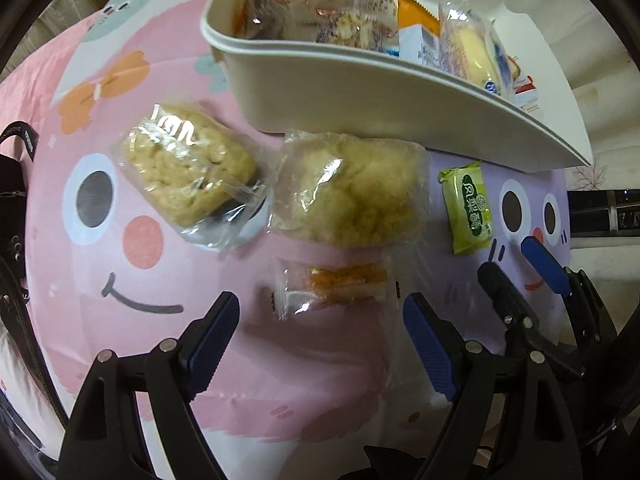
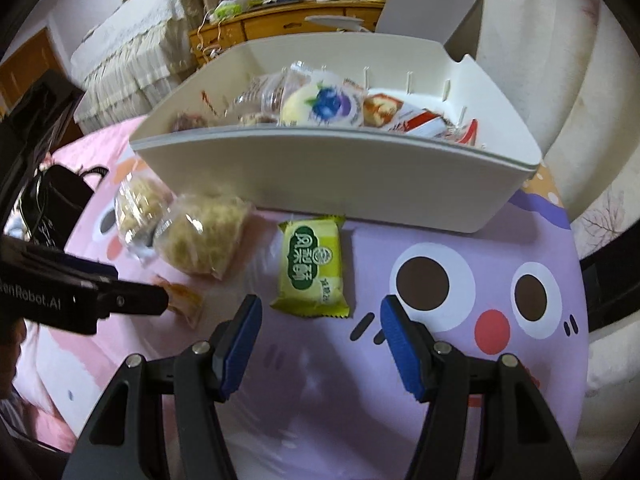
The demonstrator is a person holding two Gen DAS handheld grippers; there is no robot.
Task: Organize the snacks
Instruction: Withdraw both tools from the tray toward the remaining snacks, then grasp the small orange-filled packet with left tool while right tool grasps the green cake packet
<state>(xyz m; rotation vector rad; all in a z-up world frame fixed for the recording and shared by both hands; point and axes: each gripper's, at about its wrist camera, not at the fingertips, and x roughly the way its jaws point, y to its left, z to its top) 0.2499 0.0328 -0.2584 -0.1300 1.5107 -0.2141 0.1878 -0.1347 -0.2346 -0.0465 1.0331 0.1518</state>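
A small orange snack in a clear wrapper [image 1: 336, 286] lies on the cloth just ahead of my left gripper [image 1: 320, 304], whose jaws stand wide open around nothing. A green packet [image 2: 312, 268] lies just beyond the tips of my right gripper [image 2: 320, 306], also open and empty. Two pale crumbly cakes in clear wrap [image 1: 188, 160] [image 1: 352, 192] rest in front of the white bin [image 1: 360, 92], which holds several wrapped snacks. The left wrist view also shows the green packet [image 1: 468, 208] and the right gripper [image 1: 516, 260]. The left gripper [image 2: 120, 300] enters the right wrist view from the left, beside the orange snack [image 2: 184, 300].
A cloth with pink and purple cartoon faces [image 2: 460, 280] covers the surface. A black bag [image 1: 12, 200] sits at its left edge. Behind the white bin [image 2: 320, 168] are a lace-covered bed [image 2: 132, 52] and a wooden dresser [image 2: 280, 24].
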